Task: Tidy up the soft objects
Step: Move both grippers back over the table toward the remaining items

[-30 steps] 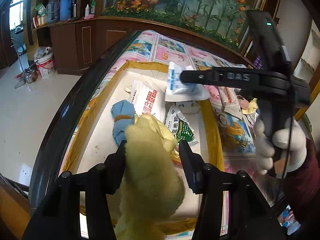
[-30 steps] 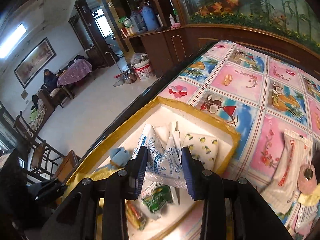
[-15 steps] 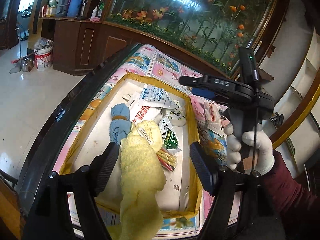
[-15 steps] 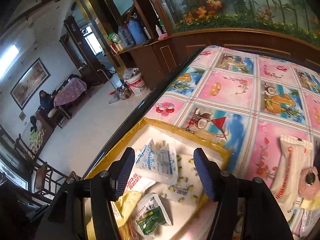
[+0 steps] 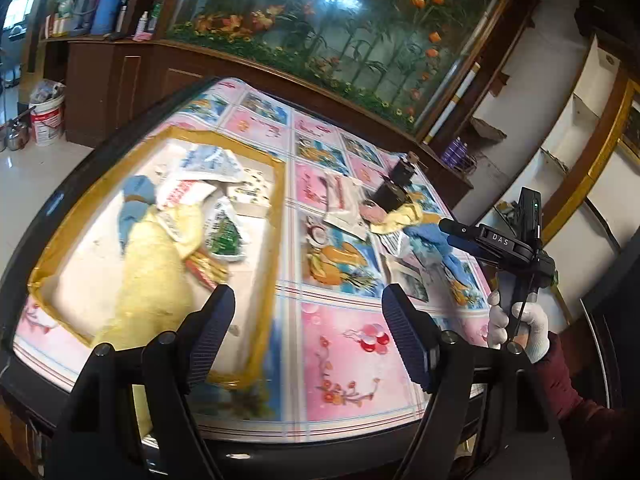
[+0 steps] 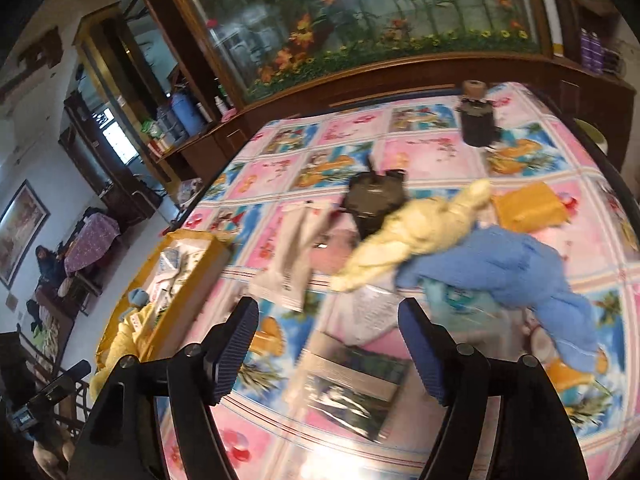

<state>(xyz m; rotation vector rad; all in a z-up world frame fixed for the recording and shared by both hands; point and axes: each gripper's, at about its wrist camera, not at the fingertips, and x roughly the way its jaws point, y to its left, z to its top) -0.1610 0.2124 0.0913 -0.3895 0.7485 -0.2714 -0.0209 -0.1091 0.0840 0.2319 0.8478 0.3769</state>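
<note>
Both the left gripper (image 5: 306,330) and the right gripper (image 6: 328,344) are held wide open and empty. The blue cloth (image 6: 508,264) lies at two o'clock in the right wrist view, tangled with the yellow cloth (image 6: 412,236) over flat packets (image 6: 352,384). If it is pinched carelessly, a packet or the yellow cloth could be dragged along toward the tray (image 5: 276,216).
</note>
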